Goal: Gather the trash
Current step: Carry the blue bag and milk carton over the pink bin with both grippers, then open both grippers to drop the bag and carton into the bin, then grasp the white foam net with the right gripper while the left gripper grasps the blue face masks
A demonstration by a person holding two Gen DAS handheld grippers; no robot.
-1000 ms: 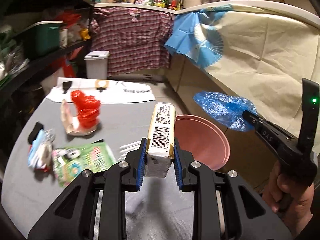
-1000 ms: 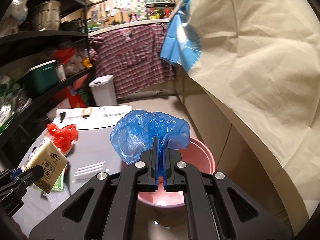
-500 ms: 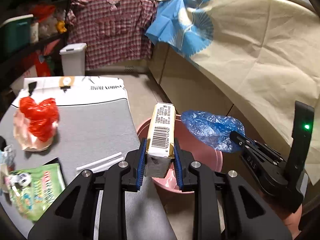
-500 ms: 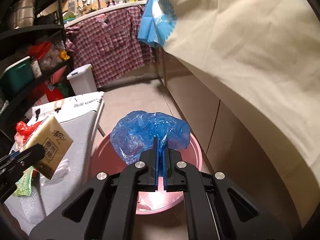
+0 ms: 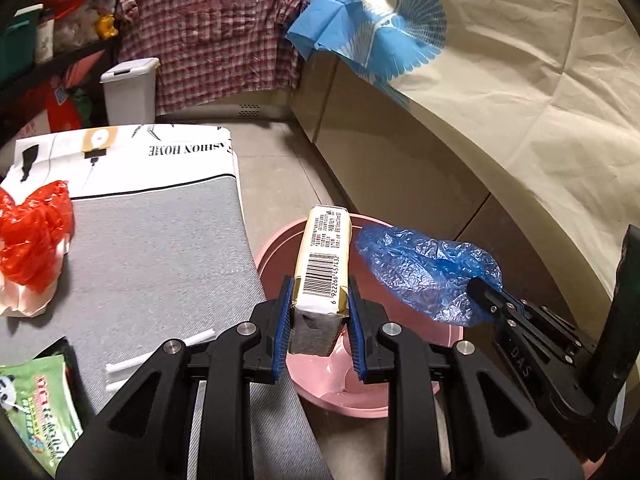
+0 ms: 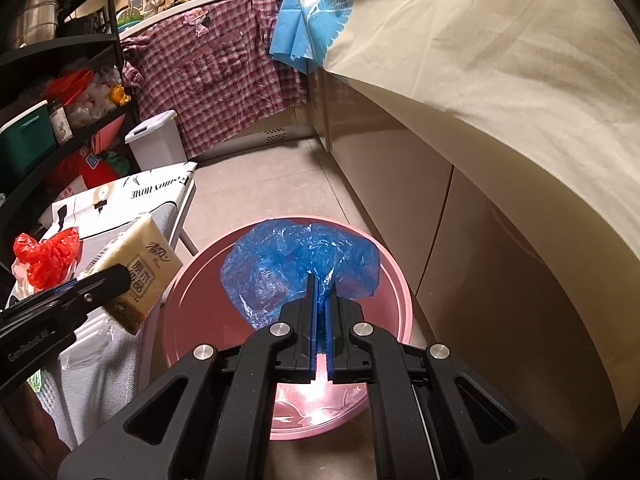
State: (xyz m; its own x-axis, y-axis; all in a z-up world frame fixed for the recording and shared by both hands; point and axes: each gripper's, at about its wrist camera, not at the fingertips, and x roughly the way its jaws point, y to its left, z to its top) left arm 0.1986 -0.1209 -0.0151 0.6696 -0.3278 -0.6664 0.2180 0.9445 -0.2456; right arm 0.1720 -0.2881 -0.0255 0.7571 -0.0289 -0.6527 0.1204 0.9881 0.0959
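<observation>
My left gripper [image 5: 319,294] is shut on a cream tissue pack [image 5: 322,264] with a barcode, held over the near rim of a pink basin [image 5: 404,396] on the floor. The pack also shows in the right wrist view [image 6: 138,272]. My right gripper [image 6: 320,292] is shut on a crumpled blue plastic bag [image 6: 296,264] and holds it above the pink basin [image 6: 392,280]. In the left wrist view the blue bag [image 5: 424,270] hangs to the right of the pack.
A grey-topped table [image 5: 152,264] at left holds a red plastic bag [image 5: 32,232], a green wrapper [image 5: 40,412] and white straws [image 5: 160,352]. A white lidded bin [image 5: 130,90] stands behind. Cloth-covered cabinets [image 5: 500,120] run along the right.
Both grippers have moved right and down, off the table, until they hang over the pink basin. Each keeps hold of its item.
</observation>
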